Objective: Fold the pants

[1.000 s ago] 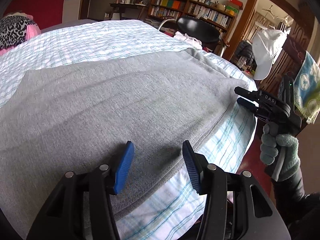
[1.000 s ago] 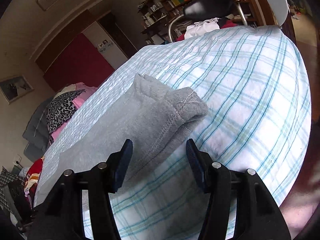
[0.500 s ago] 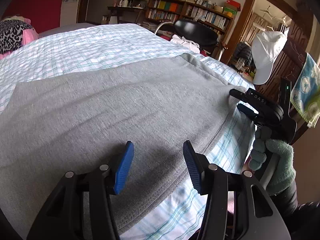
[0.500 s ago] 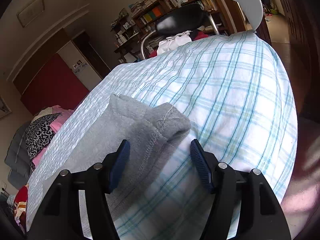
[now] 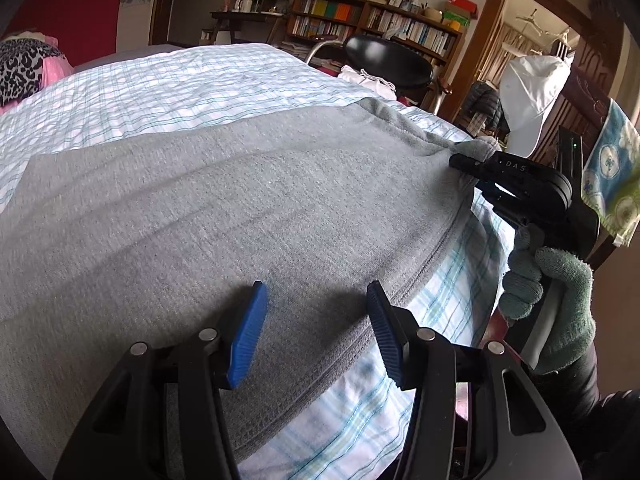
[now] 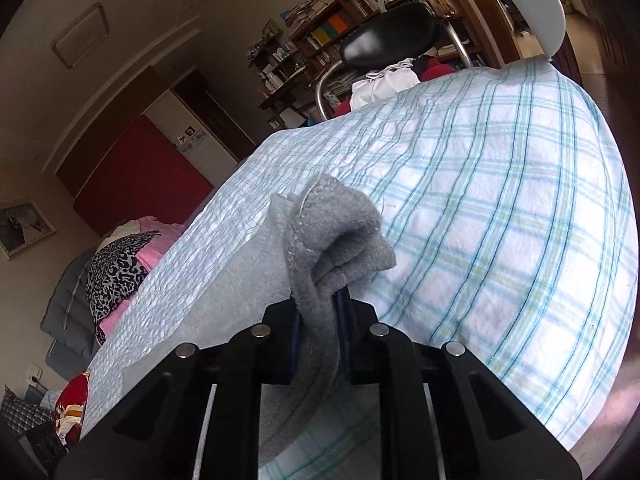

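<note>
Grey sweatpants [image 5: 224, 216] lie spread flat across a bed [image 5: 168, 92] covered in a white sheet with a blue-green check. The fabric is a soft heathered knit with a stitched hem running along the edge nearest the camera. The left gripper [image 5: 316, 328] hovers over that hem, its blue fingers [image 5: 248, 336] spread apart with nothing between them. Only the left wrist view shows the gloved right hand [image 5: 548, 304] holding the right gripper [image 6: 320, 312] at the pants' far corner. The right wrist view alone shows the pinch up close: its fingers have just closed on a bunched, folded corner of grey cloth. A black chair [image 5: 388, 60] and bookshelves [image 5: 376, 20] stand beyond the bed.
</note>
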Demonstrator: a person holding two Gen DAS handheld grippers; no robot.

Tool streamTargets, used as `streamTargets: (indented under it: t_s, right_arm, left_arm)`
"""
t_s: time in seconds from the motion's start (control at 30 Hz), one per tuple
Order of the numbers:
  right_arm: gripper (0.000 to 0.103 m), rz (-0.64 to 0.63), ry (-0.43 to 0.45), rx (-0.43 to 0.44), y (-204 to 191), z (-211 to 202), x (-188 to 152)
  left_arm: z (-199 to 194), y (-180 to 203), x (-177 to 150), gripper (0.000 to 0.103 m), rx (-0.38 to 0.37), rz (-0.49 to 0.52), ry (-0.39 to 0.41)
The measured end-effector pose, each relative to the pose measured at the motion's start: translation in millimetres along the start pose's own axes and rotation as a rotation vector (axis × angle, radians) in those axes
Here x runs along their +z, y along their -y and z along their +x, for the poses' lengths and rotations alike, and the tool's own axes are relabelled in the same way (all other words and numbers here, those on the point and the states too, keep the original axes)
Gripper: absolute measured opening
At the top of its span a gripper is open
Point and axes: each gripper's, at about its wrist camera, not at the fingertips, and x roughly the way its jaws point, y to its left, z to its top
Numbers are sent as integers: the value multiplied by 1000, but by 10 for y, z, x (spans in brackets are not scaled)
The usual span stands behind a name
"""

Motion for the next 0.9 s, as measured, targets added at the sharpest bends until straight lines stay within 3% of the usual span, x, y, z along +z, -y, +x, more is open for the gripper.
streamTargets:
  t_s: [0.23, 0.5, 0.7, 0.9]
  right_arm:
    - [14, -179, 67, 72, -544, -121, 70]
    - [14, -412, 96, 148, -1282, -188, -118]
    - [14, -566, 71, 224, -1767, -188, -485]
    - [14, -675, -28, 298, -2054, -84, -1010]
  left_arm:
    - [-202, -229, 111, 52, -6, -85, 34]
    - [-512, -571, 247, 54, 2, -172, 100]
    - [-643, -843, 255, 55, -14, -252, 119]
    - [-692, -1017, 191, 56, -11, -296, 120]
